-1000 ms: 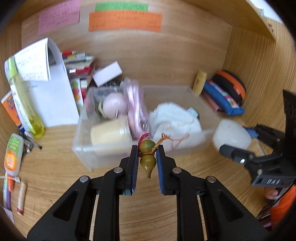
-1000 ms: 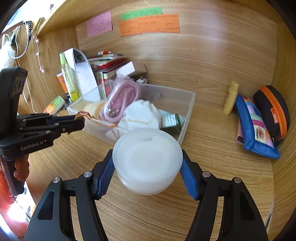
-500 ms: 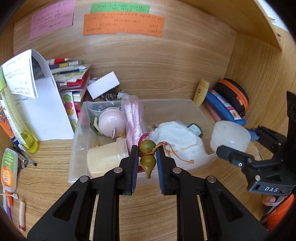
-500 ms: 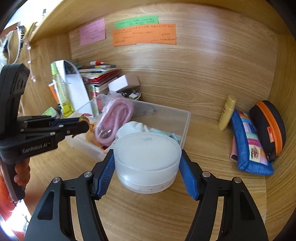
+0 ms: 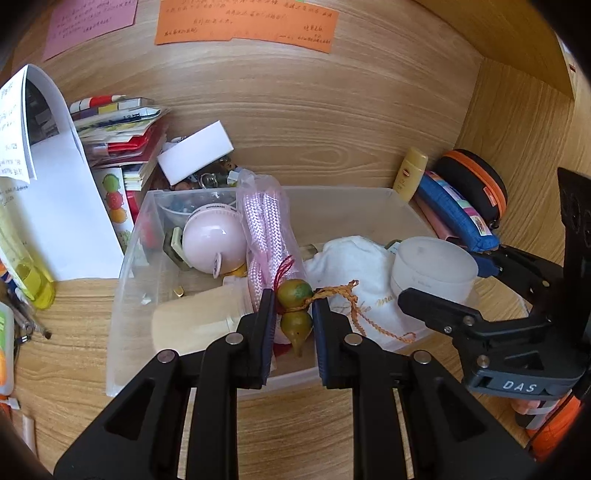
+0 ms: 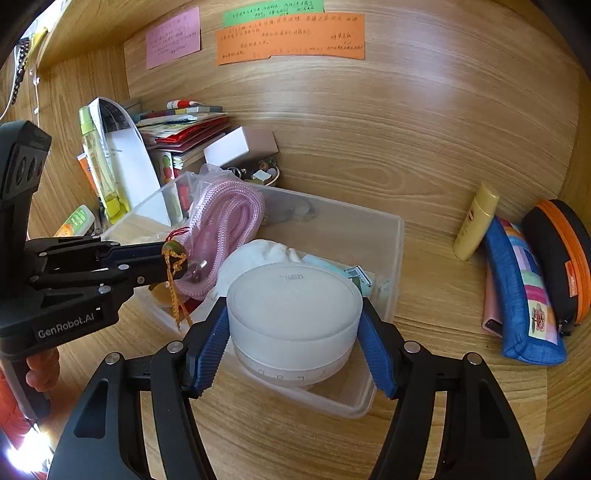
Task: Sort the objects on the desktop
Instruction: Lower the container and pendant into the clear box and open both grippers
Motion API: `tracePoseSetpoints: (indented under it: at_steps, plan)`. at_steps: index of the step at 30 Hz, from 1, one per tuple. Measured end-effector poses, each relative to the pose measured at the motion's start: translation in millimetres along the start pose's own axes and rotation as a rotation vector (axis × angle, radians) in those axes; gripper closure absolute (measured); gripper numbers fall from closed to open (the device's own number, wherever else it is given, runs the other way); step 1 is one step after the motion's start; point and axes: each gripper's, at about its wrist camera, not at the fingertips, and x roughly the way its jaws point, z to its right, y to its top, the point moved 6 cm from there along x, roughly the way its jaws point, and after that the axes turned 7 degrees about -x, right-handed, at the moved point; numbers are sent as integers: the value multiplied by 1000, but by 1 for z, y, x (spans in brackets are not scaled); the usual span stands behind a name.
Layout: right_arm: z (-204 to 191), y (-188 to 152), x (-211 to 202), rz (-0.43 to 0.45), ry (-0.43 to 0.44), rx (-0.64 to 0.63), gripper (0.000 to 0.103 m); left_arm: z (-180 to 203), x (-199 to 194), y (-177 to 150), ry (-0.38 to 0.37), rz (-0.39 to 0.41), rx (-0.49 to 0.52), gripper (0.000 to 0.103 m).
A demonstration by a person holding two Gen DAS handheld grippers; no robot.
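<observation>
Nearest the left wrist camera, the left gripper (image 5: 294, 314) pinches a small green-and-brown gourd charm (image 5: 294, 311) between its blue pads, the orange braided cord (image 5: 354, 310) trailing off to the right. It hangs over the near part of the clear plastic bin (image 5: 125, 266). In the right wrist view, the right gripper (image 6: 293, 325) clamps a frosted white jar (image 6: 293, 306) from both sides, held above the bin's near right corner.

The step in hand looks like the drop-off: both items are carried over the bin and neither is released yet. The next move probably calls for lowering each one into a free spot and spreading the fingers. The charm's loose cord may snag on a pad, and the wide jar needs a gap beside the white cloth (image 5: 354, 258).

Inside the bin lie a cream cylinder (image 5: 199, 317), a pink round gadget (image 5: 214, 236) and a bagged pink rope (image 5: 269, 229). Beyond it sit a stack of booklets (image 5: 122, 122), a white box (image 5: 195, 151) and sticky notes (image 5: 243, 22) on the back wall.

The left view shows the bin's crowded left half, which the rope hides from the right camera. Only the right view shows the open floor at the bin's far right, and the yellow tube (image 6: 474, 221), blue pouch (image 6: 524, 291) and black case (image 6: 561, 254) lying in full on the table (image 6: 443, 295).
</observation>
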Motion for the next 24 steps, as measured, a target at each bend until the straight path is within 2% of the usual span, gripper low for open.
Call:
tracePoseSetpoints:
  at_steps: [5, 12, 17, 24]
  plan:
    - [1, 0, 11, -11, -16, -7, 40, 1, 0, -1, 11, 19, 50, 84]
    - [1, 1, 12, -20, -19, -7, 40, -1, -3, -4, -37, -9, 48, 80]
    - [1, 1, 7, -28, -22, -11, 38, 3, -7, -7, -52, -5, 65, 69]
    - [-5, -2, -10, -4, -31, -42, 31, 9, -16, -10, -36, 20, 90, 59]
